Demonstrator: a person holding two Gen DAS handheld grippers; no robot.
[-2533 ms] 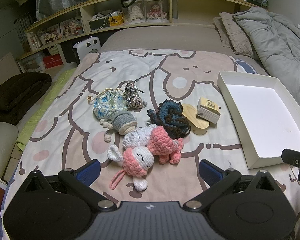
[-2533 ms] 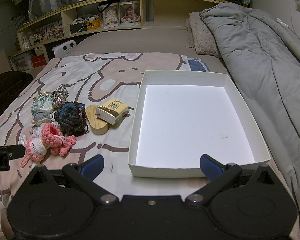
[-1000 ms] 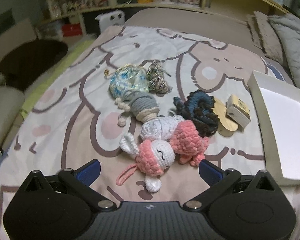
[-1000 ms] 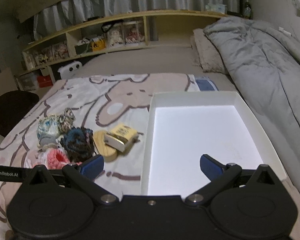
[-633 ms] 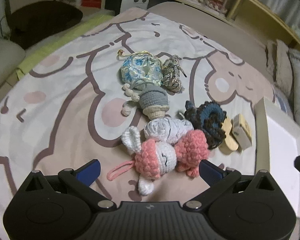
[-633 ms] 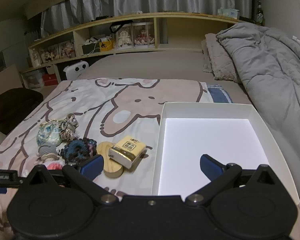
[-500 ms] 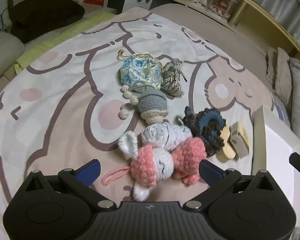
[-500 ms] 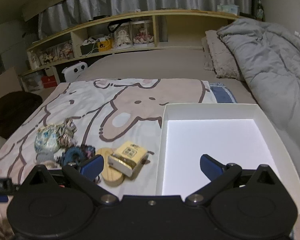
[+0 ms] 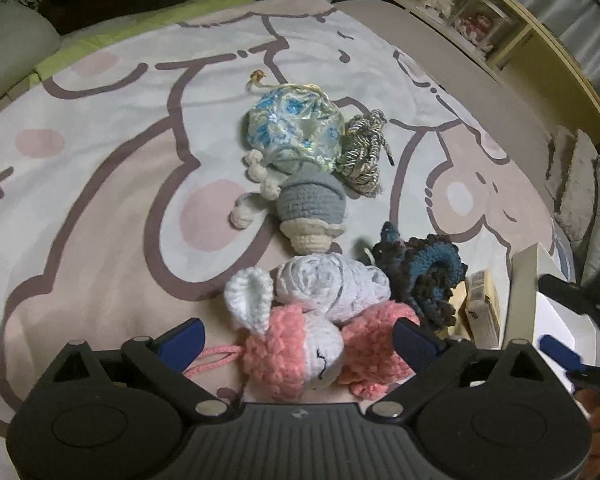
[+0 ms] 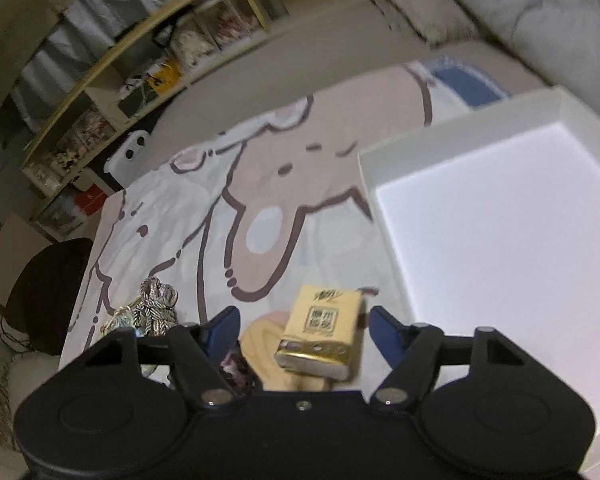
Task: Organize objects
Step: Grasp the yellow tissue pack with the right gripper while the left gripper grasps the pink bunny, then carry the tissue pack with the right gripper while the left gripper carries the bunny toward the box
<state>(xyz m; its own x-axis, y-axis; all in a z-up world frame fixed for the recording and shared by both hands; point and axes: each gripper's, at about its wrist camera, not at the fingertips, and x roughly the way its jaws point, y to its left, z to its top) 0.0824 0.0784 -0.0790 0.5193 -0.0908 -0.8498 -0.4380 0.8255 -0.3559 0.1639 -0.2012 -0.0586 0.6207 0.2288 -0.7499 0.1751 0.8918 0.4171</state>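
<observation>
Jaws of the left gripper (image 9: 298, 338) stand wide and have just been closing, with the pink knitted bunny (image 9: 296, 350) between them, untouched, on the bedspread (image 9: 100, 184). A drawstring pouch (image 9: 296, 136) lies farther off. In the right view, the right gripper (image 10: 302, 330) has just been narrowing around a small yellow box (image 10: 322, 328), pads apart from it; the white tray (image 10: 500, 240) sits beside.

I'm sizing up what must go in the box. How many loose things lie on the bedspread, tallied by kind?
Crochet pieces: 4 (pink bunny, white piece, grey-and-cream piece, dark blue piece)
Floral pouch: 1
Coiled cord: 1
Yellow carton: 1
Wooden piece: 1
Total: 8
</observation>
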